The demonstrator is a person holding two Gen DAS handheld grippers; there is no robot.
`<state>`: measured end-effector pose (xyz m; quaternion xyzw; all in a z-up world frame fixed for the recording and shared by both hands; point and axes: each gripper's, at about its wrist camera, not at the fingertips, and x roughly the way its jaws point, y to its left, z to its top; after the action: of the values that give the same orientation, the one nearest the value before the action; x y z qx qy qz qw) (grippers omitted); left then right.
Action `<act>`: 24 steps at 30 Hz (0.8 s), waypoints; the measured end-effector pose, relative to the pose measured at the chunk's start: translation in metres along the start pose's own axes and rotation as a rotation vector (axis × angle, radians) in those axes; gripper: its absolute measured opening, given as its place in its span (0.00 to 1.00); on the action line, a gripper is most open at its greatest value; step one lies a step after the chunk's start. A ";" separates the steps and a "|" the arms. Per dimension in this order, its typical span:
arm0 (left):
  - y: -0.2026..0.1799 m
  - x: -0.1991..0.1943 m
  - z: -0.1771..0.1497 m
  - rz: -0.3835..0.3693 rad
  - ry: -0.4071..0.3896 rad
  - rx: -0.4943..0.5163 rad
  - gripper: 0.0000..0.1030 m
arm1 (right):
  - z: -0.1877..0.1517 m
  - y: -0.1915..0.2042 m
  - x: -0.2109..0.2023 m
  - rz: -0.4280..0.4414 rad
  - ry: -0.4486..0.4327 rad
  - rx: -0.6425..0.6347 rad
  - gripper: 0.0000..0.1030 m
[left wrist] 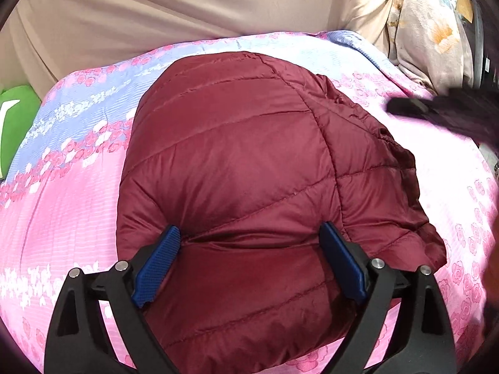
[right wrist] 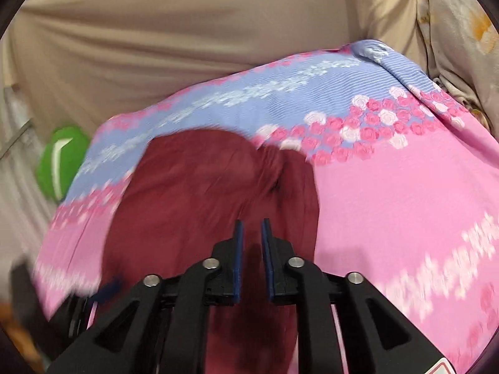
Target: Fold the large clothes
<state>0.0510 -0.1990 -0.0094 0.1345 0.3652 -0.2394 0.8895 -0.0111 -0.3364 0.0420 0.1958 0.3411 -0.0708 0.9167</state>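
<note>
A dark red quilted puffer jacket (left wrist: 237, 162) lies bunched and folded over on a pink and blue flowered bedspread (left wrist: 62, 205). My left gripper (left wrist: 249, 233) is wide open, its blue pads (left wrist: 157, 258) resting on the jacket's near part with fabric bulging between them. In the right wrist view the jacket (right wrist: 199, 187) is blurred by motion. My right gripper (right wrist: 252, 227) hovers above it with jaws nearly closed, a narrow gap left and nothing between them. The right gripper also shows as a dark blur (left wrist: 443, 112) at the right of the left wrist view.
Beige sheet (left wrist: 156, 12) covers the area beyond the bedspread. A green object (left wrist: 15, 118) lies at the left edge. A pale flowered cloth (left wrist: 430, 31) is bunched at the far right.
</note>
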 end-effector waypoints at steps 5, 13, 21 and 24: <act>0.002 -0.003 0.000 -0.008 0.003 -0.009 0.86 | -0.062 0.002 -0.020 0.024 0.026 0.020 0.45; 0.048 -0.070 -0.050 -0.071 -0.001 0.033 0.87 | -0.090 -0.021 -0.013 0.103 0.073 0.143 0.50; 0.073 -0.030 -0.063 -0.016 0.089 -0.026 0.50 | -0.082 -0.018 0.001 0.189 0.087 0.173 0.07; 0.074 -0.045 -0.050 -0.056 0.053 -0.039 0.33 | -0.070 -0.012 -0.037 0.194 -0.035 0.151 0.04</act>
<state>0.0321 -0.1008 -0.0074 0.1132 0.3967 -0.2535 0.8750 -0.0841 -0.3185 0.0140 0.2951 0.2983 -0.0104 0.9077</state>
